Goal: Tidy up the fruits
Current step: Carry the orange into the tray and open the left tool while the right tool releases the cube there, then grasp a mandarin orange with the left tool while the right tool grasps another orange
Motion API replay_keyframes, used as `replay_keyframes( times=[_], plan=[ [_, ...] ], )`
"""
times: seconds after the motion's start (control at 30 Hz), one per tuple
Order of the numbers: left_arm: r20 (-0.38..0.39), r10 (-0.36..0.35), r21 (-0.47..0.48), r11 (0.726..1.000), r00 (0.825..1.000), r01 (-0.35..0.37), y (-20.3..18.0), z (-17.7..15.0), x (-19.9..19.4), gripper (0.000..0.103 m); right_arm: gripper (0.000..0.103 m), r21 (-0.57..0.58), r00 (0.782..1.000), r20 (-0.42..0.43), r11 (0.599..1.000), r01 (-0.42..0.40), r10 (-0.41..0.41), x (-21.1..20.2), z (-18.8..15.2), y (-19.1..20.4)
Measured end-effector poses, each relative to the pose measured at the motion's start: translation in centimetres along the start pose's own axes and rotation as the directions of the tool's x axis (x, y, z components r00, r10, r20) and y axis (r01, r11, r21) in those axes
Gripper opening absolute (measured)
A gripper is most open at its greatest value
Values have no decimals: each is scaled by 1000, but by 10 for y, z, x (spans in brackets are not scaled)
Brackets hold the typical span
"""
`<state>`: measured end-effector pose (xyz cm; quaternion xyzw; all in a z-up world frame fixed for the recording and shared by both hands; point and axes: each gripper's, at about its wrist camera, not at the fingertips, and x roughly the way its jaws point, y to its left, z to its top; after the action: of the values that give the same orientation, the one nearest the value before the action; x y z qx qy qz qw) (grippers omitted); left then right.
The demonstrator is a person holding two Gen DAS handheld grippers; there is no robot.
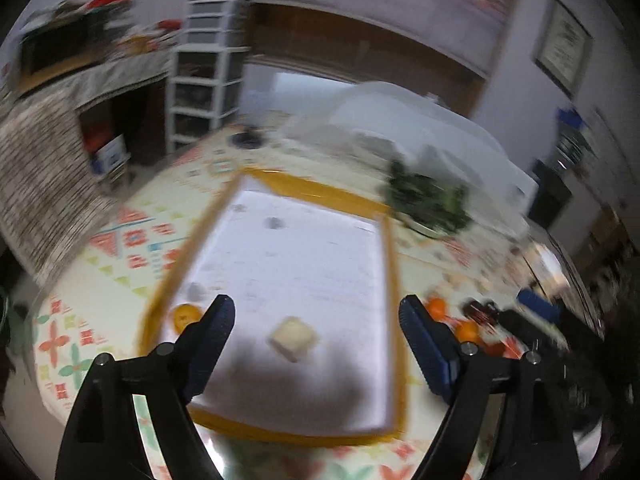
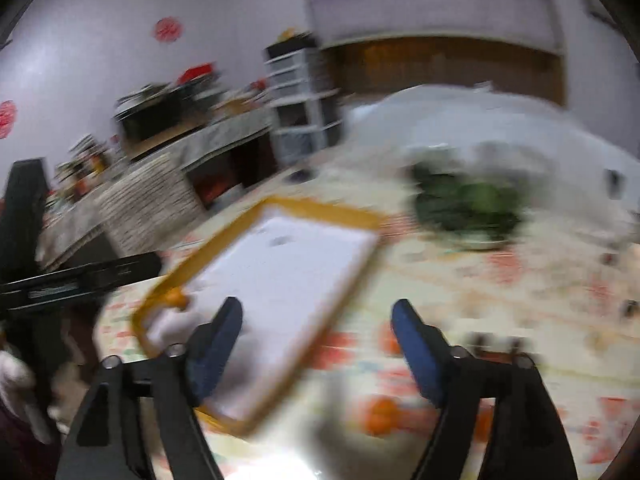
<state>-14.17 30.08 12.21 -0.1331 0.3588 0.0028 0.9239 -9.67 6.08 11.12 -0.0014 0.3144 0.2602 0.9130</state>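
Both views are blurred by motion. A white tray with a yellow rim (image 1: 316, 190) lies on the patterned tablecloth. One orange (image 1: 186, 316) sits in the tray's near left corner, and a pale cube-shaped piece (image 1: 294, 338) lies on it between my left gripper's fingers. My left gripper (image 1: 316, 312) is open above the tray and holds nothing. Two oranges (image 1: 436, 307) lie on the cloth just right of the tray. In the right wrist view my right gripper (image 2: 318, 316) is open and empty over the tray's right edge (image 2: 352, 264), with an orange (image 2: 380, 420) on the cloth below it.
A plate of green leaves (image 1: 428, 200) (image 2: 472, 204) stands beyond the tray's far right corner. A white mesh cover (image 1: 400, 120) sits behind it. White drawers (image 1: 208, 64) and a cluttered side counter (image 2: 180, 136) line the wall. Dark objects (image 1: 480, 312) lie right of the oranges.
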Motion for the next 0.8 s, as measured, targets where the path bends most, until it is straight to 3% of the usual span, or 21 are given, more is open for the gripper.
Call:
replay_keyframes(
  times=[0.17,0.27,0.37,0.53,0.6,0.7,0.8],
  plan=[
    [-60,-83,163,982,995,91,-71,-23,23,84,82,150,994,-87,986,78,-66,-16,-27,-84],
    [-122,-93,260,958,988,122,-114,-45,50,84,69,182,989,-143,981,64,-38,-9,-46,-101],
    [-166,-90,337,931,982,142,-142,-62,70,84,66,167,984,-176,985,37,-8,2,-55,-103],
    [-169,-35,425,899,985,105,-161,-74,91,83,64,125,978,-208,992,-1,27,17,-61,-99],
    [-191,-30,423,900,981,110,-161,-73,102,75,58,115,974,-227,993,4,23,26,-62,-96],
    [-226,-22,413,904,974,116,-159,-72,115,67,56,110,971,-240,994,3,24,32,-64,-96],
    [-248,-26,413,901,968,130,-157,-74,124,65,53,97,969,-248,995,15,9,35,-64,-95]
  ],
)
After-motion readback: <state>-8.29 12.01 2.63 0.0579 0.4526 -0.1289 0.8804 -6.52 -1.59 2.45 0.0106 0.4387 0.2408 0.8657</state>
